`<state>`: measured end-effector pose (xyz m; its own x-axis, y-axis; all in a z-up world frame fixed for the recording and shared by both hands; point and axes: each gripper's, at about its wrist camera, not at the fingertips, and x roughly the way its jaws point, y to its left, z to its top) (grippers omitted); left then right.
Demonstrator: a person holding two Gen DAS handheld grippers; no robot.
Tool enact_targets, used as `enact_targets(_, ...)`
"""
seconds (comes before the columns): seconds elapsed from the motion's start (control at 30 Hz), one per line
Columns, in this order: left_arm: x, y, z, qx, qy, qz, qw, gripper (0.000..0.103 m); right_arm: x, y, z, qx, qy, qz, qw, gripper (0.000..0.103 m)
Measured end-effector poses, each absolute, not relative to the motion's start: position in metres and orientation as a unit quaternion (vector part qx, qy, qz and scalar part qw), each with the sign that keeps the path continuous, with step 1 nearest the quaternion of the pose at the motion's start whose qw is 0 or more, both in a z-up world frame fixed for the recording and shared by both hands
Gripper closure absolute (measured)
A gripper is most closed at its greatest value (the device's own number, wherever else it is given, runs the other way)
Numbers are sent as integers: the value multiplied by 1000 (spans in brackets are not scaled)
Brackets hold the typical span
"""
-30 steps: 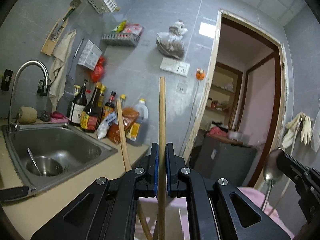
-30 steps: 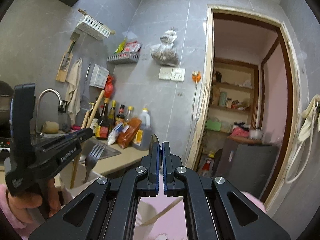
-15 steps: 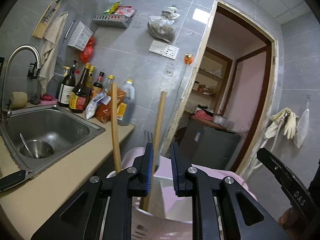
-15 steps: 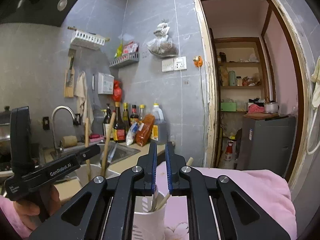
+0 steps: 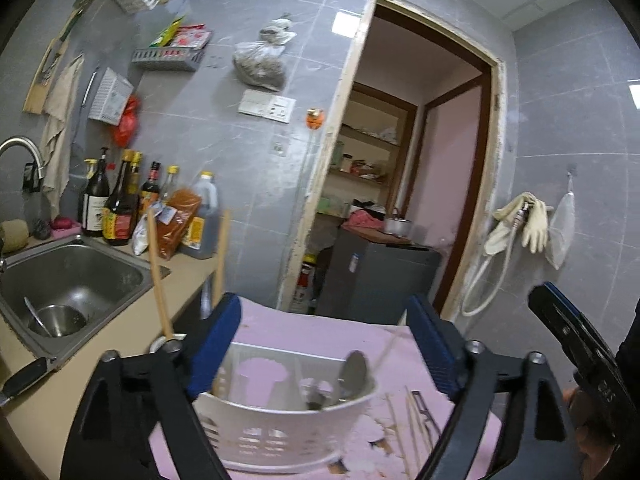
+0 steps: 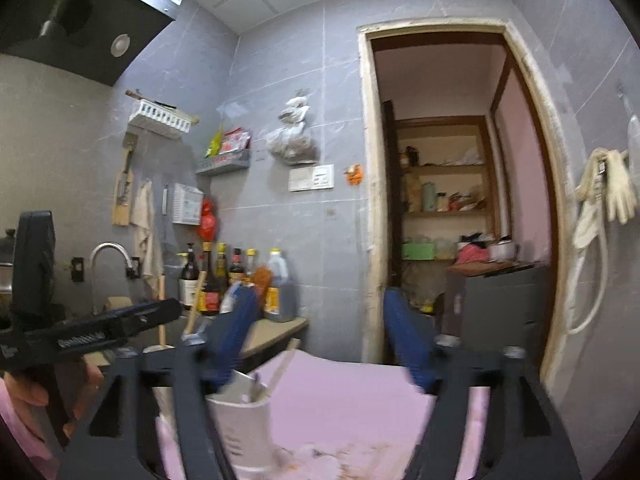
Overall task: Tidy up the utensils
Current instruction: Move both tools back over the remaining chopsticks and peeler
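In the left wrist view, a steel sink (image 5: 72, 280) is sitting at the far left, set into the counter (image 5: 48, 396), with a row of sauce bottles (image 5: 120, 204) standing behind it against the grey tiled wall. Two wooden chopsticks (image 5: 160, 276) are standing upright just right of the sink. The left tongs (image 5: 326, 340) are standing spread wide, having just been opening, with nothing pinched between the blue pads (image 5: 218, 344). Below them, a white utensil holder (image 5: 280, 420) is resting on a pink cloth (image 5: 320, 332), and a metal spoon (image 5: 354, 372) is leaning inside its right compartment. Loose chopsticks (image 5: 412, 424) are lying on the cloth right of the holder. In the right wrist view, the right tongs (image 6: 324, 336) are likewise spread, having just been opening, and are gripping nothing.
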<state>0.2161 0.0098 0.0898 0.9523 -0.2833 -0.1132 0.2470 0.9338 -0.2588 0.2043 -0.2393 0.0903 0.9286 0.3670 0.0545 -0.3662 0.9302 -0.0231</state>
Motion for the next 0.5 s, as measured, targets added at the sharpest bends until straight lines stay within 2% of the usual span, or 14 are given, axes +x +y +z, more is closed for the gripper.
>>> enact_targets(0.1,207,-5,92,-115,62,-141,981,7,191,-256,90,-16,-37,161,986,10)
enact_targets(0.17,202,-16,92,-107,59,-147,982,5,184,-267,88,-22,-37,146,988,0)
enact_targets(0.5,193,-68,72,-68,96,-182,976,4,170,-310,75,-23,-15,111,994,0)
